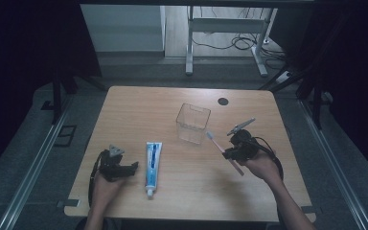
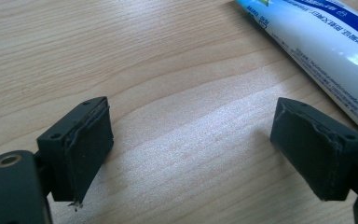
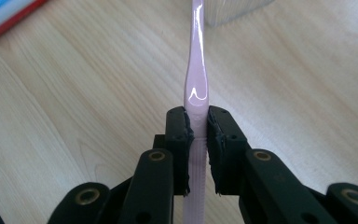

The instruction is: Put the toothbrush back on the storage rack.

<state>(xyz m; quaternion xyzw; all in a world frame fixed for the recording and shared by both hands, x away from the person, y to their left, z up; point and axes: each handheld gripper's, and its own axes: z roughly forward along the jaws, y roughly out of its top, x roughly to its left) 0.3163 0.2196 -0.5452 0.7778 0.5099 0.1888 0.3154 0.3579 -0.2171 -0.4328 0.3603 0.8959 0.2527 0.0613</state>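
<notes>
A pink toothbrush is clamped by its handle between the pads of my right gripper, which is shut on it. In the high view the toothbrush slants above the table at the right, its head toward a clear plastic cup, with the right gripper on its middle. My left gripper is open over bare wood, nothing between its pads. A white and blue toothpaste tube lies just beyond its right jaw. In the high view the left gripper rests near the toothpaste tube.
The wooden table has a small dark round hole near its far edge. A metal frame and cables stand on the floor beyond the table. Rails run along the floor on both sides.
</notes>
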